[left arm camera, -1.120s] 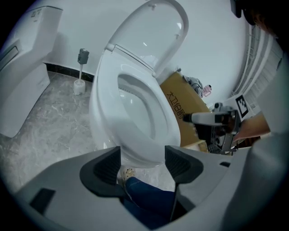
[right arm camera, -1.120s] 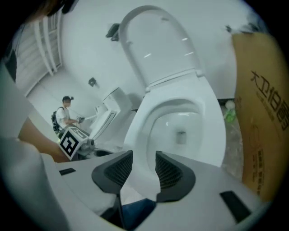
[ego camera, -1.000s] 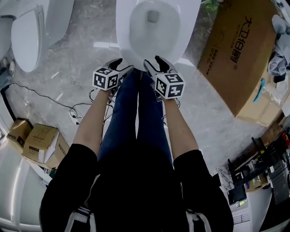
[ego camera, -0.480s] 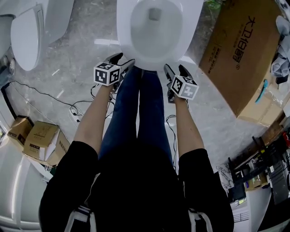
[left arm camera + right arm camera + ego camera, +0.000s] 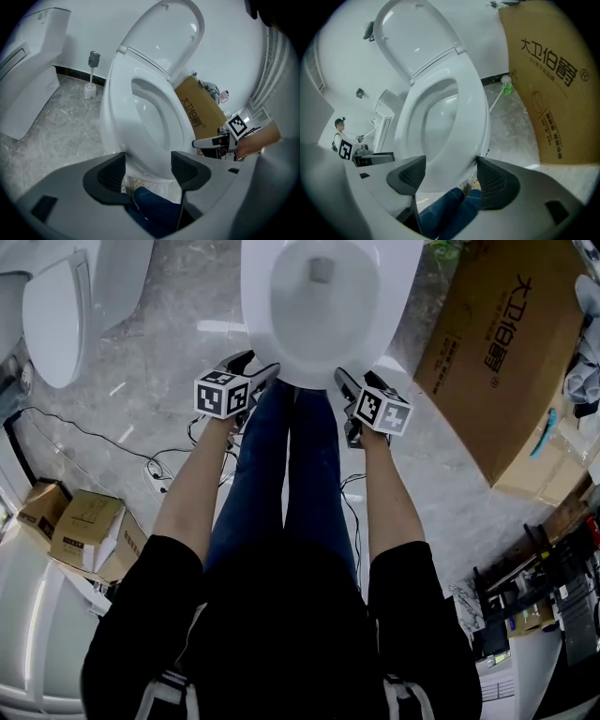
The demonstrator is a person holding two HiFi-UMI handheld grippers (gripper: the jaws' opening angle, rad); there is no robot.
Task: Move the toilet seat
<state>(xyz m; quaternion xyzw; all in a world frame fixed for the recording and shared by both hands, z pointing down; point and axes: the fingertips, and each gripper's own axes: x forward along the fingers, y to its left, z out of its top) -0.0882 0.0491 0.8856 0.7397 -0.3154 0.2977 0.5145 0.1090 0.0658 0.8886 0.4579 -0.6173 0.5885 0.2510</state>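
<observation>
Head view: the right gripper [image 5: 359, 382] has shifted from the front centre of the bowl [image 5: 323, 320] to its front-right edge. Its jaws have just been opening and now stand wide, clamping nothing. The left gripper [image 5: 255, 369] remains at the front-left edge, jaws apart. Judgement: both sides now look placed for a grasp. Left gripper view: the toilet seat [image 5: 117, 112] lies down on the bowl below the raised lid [image 5: 164, 42], its front rim between the open jaws, unpressed. Right gripper view: the same rim lies between open jaws, with no contact evident.
</observation>
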